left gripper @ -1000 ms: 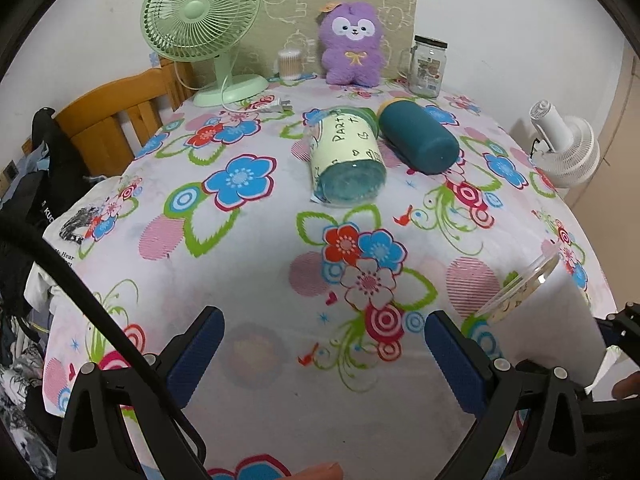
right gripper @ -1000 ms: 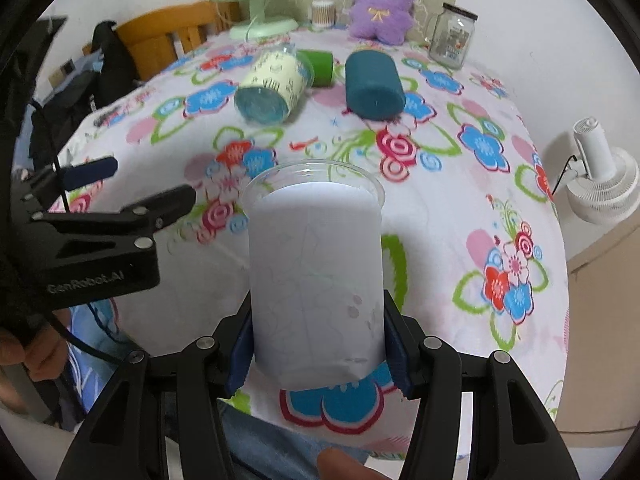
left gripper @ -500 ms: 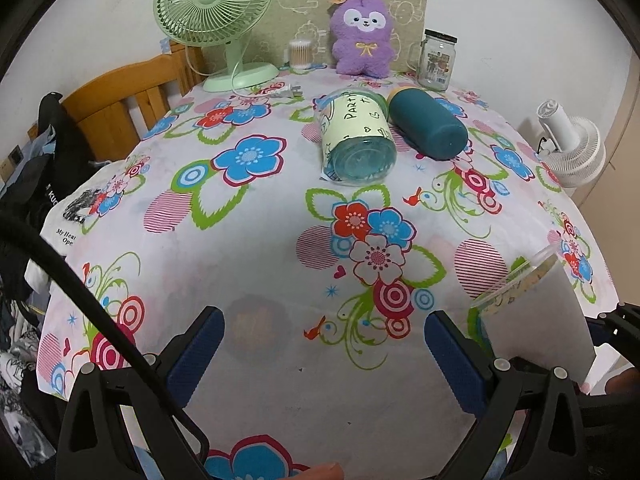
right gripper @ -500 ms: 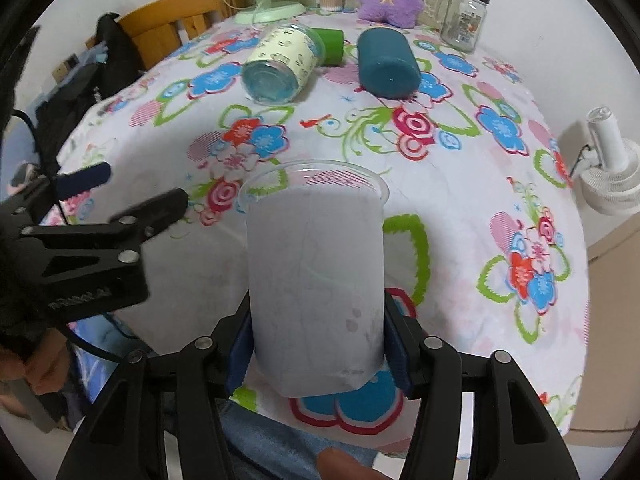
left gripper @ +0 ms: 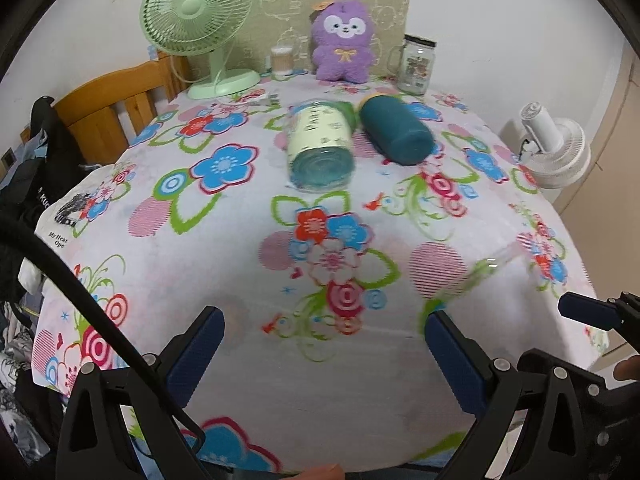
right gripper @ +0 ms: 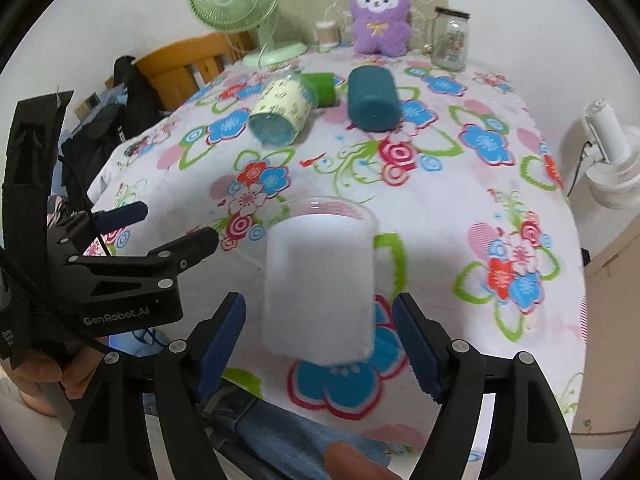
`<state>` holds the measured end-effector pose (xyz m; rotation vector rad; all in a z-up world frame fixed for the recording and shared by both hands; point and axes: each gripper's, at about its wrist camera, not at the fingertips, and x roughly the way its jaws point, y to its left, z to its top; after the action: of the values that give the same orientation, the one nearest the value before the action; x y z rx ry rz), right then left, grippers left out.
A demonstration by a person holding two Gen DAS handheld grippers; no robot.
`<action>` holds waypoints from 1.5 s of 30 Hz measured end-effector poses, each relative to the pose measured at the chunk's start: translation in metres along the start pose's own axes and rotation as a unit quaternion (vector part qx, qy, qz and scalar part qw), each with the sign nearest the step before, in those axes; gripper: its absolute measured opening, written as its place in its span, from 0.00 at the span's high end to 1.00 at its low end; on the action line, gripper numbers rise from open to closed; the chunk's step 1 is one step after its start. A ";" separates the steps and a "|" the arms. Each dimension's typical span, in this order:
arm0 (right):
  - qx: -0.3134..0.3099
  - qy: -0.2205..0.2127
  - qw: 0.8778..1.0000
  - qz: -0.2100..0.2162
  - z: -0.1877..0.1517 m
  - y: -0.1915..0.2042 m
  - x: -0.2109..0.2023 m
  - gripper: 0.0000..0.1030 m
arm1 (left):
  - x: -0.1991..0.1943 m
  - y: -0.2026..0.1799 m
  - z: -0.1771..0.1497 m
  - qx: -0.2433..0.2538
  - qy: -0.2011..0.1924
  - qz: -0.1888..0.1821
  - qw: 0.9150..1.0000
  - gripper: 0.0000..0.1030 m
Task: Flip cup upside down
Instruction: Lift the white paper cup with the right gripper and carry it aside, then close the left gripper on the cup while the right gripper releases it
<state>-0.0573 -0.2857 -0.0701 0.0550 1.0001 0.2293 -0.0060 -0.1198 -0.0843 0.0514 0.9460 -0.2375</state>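
A clear plastic cup with a white paper sleeve (right gripper: pixel 320 284) stands between my right gripper's (right gripper: pixel 320 344) blue pads. The pads have a gap on each side and do not touch it; the cup looks blurred. Its rim points away from me, toward the table's middle. In the left wrist view the cup (left gripper: pixel 472 280) is a blurred streak at the right. My left gripper (left gripper: pixel 324 352) is open and empty above the near table edge; it also shows in the right wrist view (right gripper: pixel 160 232).
On the floral tablecloth (left gripper: pixel 224 248) lie a cream-sleeved cup (left gripper: pixel 320 144) and a teal bottle (left gripper: pixel 396 132). At the back stand a green fan (left gripper: pixel 200 28), a purple plush (left gripper: pixel 342 46) and a glass jar (left gripper: pixel 416 64). A wooden chair (left gripper: pixel 116 108) is left, a white fan (left gripper: pixel 552 148) right.
My right gripper has opened and let go of the cup, which it held shut half a second ago. The cup now looks blurred, as if moving. The left gripper stays open.
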 end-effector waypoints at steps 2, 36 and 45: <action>0.007 -0.011 1.000 -0.003 -0.005 -0.012 -0.010 0.24 | -0.004 -0.009 0.001 -0.001 -0.002 -0.007 1.000 0.02; 0.105 -0.034 0.994 -0.010 -0.059 -0.137 -0.044 0.24 | 0.011 -0.109 -0.013 -0.030 0.024 -0.045 0.998 0.03; 0.106 -0.030 0.994 -0.007 -0.056 -0.136 -0.039 0.24 | 0.010 -0.101 -0.017 -0.044 0.019 -0.038 0.998 0.17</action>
<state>-0.1016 -0.4298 -0.0883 0.2471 0.9618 0.1062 -0.0367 -0.2174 -0.0959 -0.0605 0.9954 -0.2657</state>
